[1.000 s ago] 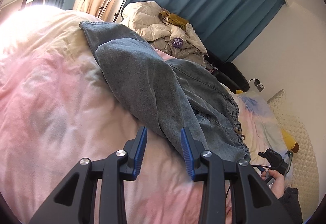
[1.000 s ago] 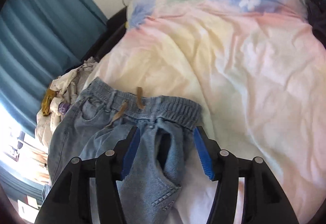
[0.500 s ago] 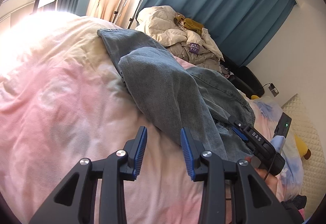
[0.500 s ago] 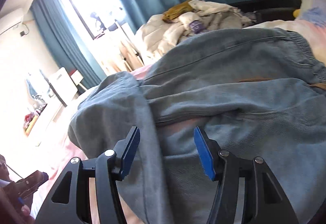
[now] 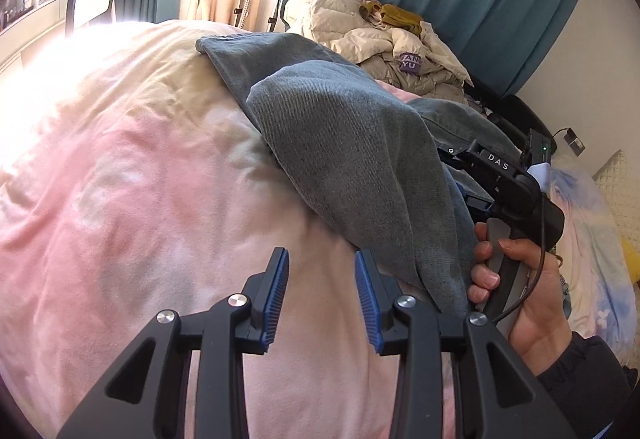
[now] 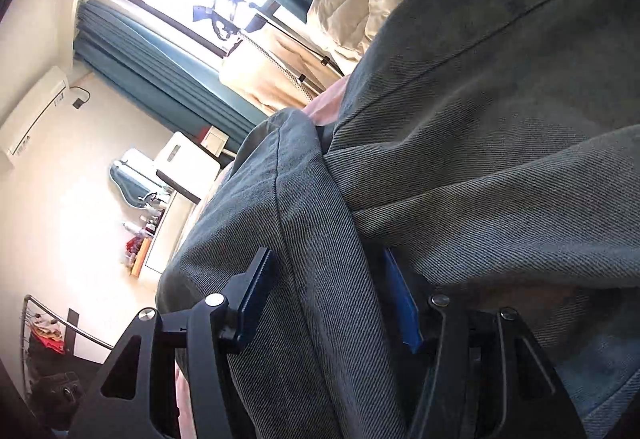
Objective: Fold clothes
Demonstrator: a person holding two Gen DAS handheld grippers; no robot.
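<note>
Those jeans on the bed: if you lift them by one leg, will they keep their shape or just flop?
Most likely flop: the jeans already drape in soft folds over the quilt and sag around the right gripper. The thick denim weave suggests they are fairly heavy for cloth. That rough weave should probably not slip easily.

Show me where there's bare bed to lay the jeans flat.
The pink-and-cream duvet lies bare left of the jeans, ahead of the left gripper. Crowded on the far side: the heap of clothes by the curtain, and the right gripper among denim folds.
</note>
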